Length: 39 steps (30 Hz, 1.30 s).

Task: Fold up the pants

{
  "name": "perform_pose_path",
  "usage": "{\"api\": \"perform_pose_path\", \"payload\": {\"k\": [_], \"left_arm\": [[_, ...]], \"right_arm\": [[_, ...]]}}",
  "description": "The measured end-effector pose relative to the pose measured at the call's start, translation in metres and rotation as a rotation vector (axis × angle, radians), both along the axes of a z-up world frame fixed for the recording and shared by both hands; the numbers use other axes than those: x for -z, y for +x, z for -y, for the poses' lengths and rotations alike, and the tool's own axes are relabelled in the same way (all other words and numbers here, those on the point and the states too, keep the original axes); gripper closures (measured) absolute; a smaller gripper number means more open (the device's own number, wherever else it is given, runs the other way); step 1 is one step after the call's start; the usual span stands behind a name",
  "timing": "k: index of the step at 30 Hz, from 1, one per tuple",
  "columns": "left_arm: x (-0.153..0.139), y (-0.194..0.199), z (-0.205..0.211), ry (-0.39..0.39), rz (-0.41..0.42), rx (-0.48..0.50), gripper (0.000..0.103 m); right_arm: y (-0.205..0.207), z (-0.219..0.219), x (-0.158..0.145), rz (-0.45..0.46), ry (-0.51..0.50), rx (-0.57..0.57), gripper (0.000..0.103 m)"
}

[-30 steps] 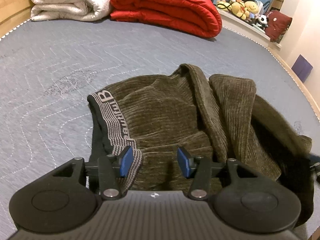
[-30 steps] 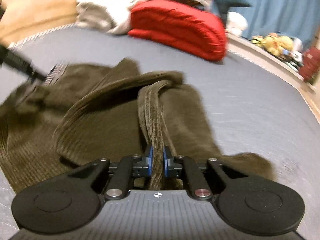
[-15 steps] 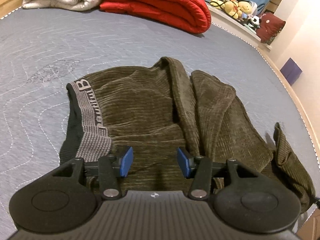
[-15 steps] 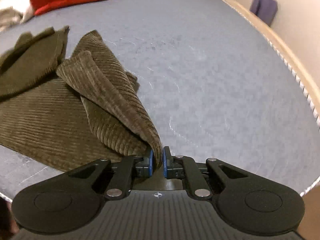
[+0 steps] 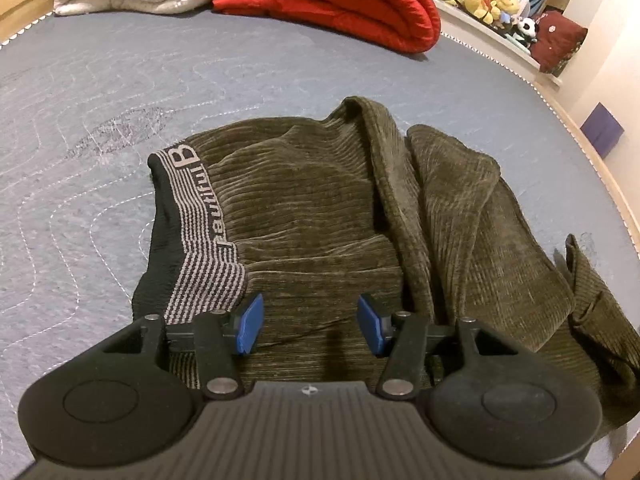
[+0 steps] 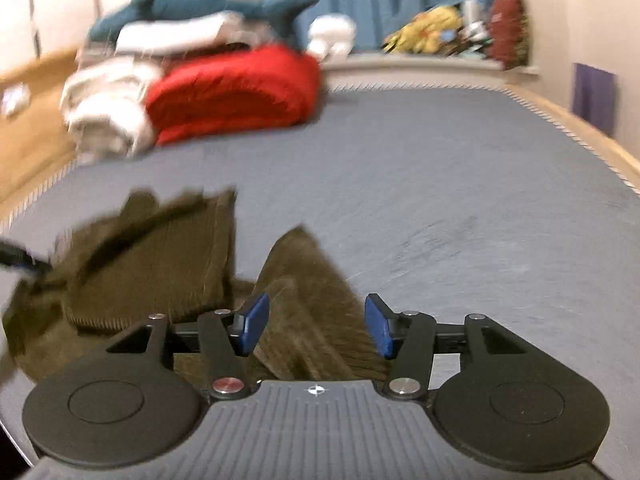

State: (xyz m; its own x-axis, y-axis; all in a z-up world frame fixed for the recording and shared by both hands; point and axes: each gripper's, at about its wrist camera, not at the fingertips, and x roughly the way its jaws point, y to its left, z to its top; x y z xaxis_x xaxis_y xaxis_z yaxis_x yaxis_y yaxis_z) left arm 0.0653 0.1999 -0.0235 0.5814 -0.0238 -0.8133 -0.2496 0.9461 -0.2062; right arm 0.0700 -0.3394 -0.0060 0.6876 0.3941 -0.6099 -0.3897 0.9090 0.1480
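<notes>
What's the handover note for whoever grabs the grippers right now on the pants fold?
Left gripper: open, hovering over the waistband end, nothing between its pads.
Right gripper: jaws opening, pads clear of the cloth; a pant leg end lies beneath them.
Pants: olive corduroy, rumpled on the grey mattress, legs bunched and overlapping on the right side of the left wrist view.
Done: no neat fold visible.
Left: flatten the legs, then fold.
</notes>
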Motion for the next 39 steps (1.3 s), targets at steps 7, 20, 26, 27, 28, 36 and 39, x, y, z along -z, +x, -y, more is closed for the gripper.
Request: {"api": "perform_pose_path", "payload": {"k": [7,20,26,27,28,36,39], "left_arm": [[0.004,0.006,0.002,0.004,-0.012,0.013,0.046],[-0.002,0.013,0.015,-0.012,0.001,0.059,0.045],[0.0,0.012,0.012,-0.008,-0.009,0.056,0.045],[0.0,0.011,0.011,-0.007,-0.01,0.051,0.045],[-0.001,0.011,0.01,-0.007,-0.01,0.047,0.044],[-0.002,0.001,-0.005,-0.021,-0.009,0.025,0.042],[-0.004,-0.004,-0.009,-0.022,-0.009,0.016,0.042]], "right_arm": [[0.037,-0.066,0.041,-0.084,-0.246,-0.109,0.074],[-0.01,0.139,-0.015,0.217,0.425,0.785,0.095],[-0.044,0.23,0.074,-0.19,0.423,1.387,0.094],[-0.049,0.238,0.082,-0.218,0.453,1.408,0.095],[-0.051,0.24,0.083,-0.206,0.479,1.403,0.095],[-0.058,0.242,0.078,-0.191,0.46,1.4,0.096],[-0.088,0.239,0.058,-0.151,0.459,1.53,0.097]]}}
